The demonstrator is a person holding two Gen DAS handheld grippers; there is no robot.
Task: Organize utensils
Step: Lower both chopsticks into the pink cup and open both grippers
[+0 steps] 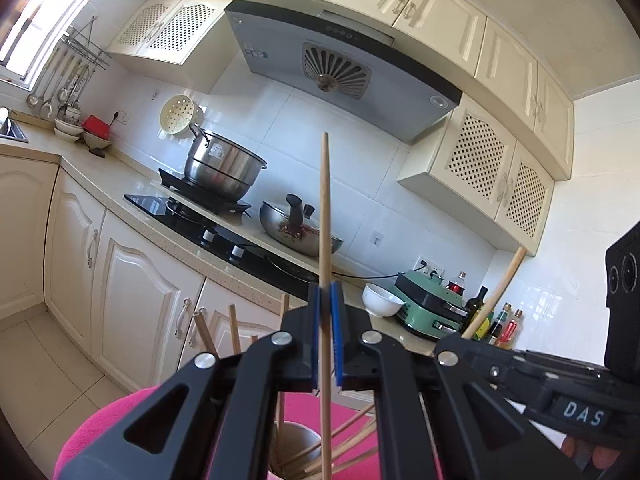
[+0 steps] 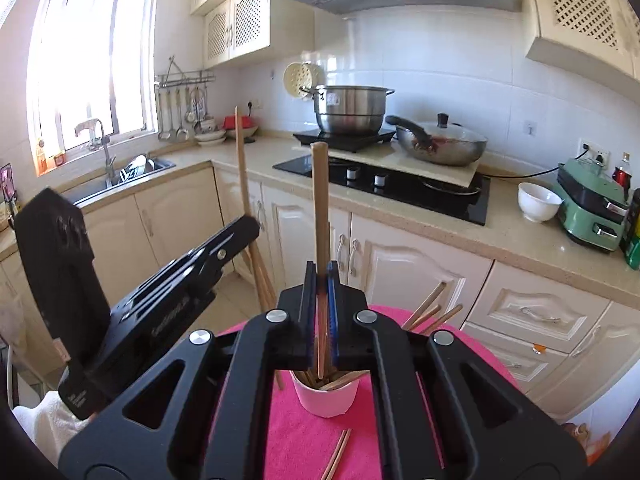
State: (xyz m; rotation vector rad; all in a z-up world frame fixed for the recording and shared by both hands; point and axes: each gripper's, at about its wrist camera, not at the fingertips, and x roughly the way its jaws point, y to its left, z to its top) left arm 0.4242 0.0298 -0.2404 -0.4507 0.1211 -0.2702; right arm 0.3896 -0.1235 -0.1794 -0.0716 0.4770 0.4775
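**Both grippers clamp a chopstick above the pink-covered surface**

The kitchen fills both views: cream cabinets [image 2: 400,264] run under a beige countertop [image 2: 520,236], and a grey range hood [image 1: 340,68] hangs in the upper middle of the left wrist view. On the black cooktop [image 2: 400,188] stand a steel stockpot [image 2: 348,108] and, to its right in the right wrist view, a lidded wok [image 2: 440,144]. A sink [image 2: 120,184] sits under the window at the left of that view; a green countertop appliance [image 2: 588,204] and a white bowl [image 2: 536,200] lie at the right.

A pink cloth [image 2: 312,436] covers the surface at the bottom centre of both views. On it stands a pale cup [image 2: 326,398] filled with wooden chopsticks, several leaning out to the right. Two loose chopsticks [image 2: 338,454] lie on the cloth just below the cup.

The left gripper [image 1: 328,344] is clenched on a single chopstick [image 1: 325,216], which stands nearly upright through the frame's centre, its lower end reaching down beside the cup's mouth. The right gripper [image 2: 320,312] is likewise clamped on a thicker-looking chopstick [image 2: 320,200], upright, directly above the cup. Each gripper shows in the other's view, at the side edge.
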